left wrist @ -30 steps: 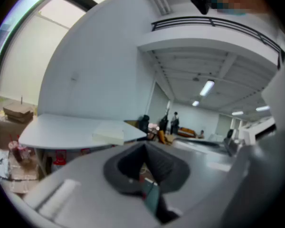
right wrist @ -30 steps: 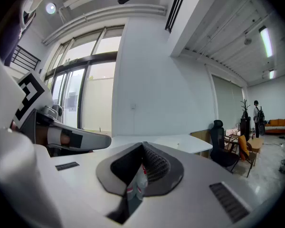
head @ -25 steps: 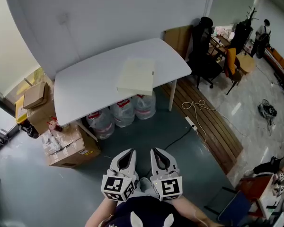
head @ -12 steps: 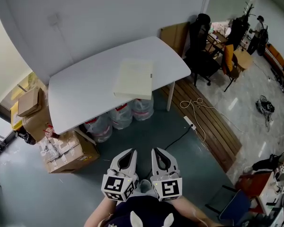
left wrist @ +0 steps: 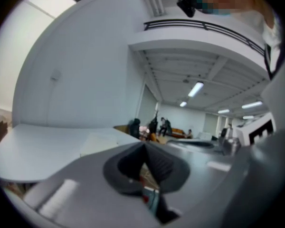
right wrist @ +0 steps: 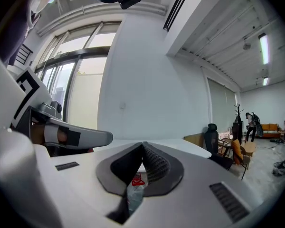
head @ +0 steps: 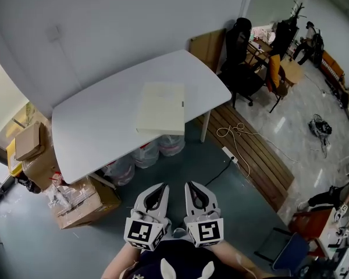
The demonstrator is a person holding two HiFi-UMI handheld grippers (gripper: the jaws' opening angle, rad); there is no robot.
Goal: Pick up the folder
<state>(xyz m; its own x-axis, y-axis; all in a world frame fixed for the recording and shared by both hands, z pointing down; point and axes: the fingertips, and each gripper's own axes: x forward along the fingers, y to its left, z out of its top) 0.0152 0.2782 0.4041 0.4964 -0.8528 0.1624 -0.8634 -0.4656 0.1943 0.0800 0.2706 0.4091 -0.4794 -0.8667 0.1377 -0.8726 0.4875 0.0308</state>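
A cream folder [head: 160, 108] lies flat and closed on the white table [head: 93, 127], toward its right half. In the left gripper view the folder [left wrist: 100, 141] shows as a pale slab on the table top [left wrist: 33, 146], well ahead of the jaws. My left gripper [head: 157, 189] and right gripper [head: 193, 187] are side by side at the bottom of the head view, over the dark floor and well short of the table. Both are shut with nothing between the jaws, as each gripper's own view shows for the left gripper [left wrist: 145, 147] and the right gripper [right wrist: 143, 146].
Water jugs [head: 145, 154] stand under the table. Cardboard boxes [head: 84, 199] sit on the floor at its left end. A power strip with cable [head: 230, 153] and a slatted wooden board [head: 256, 156] lie to the right. A black office chair [head: 241, 68] stands behind the table's right corner.
The table and folder have slid down and left in the head view and look nearer. Both grippers stay shut and side by side.
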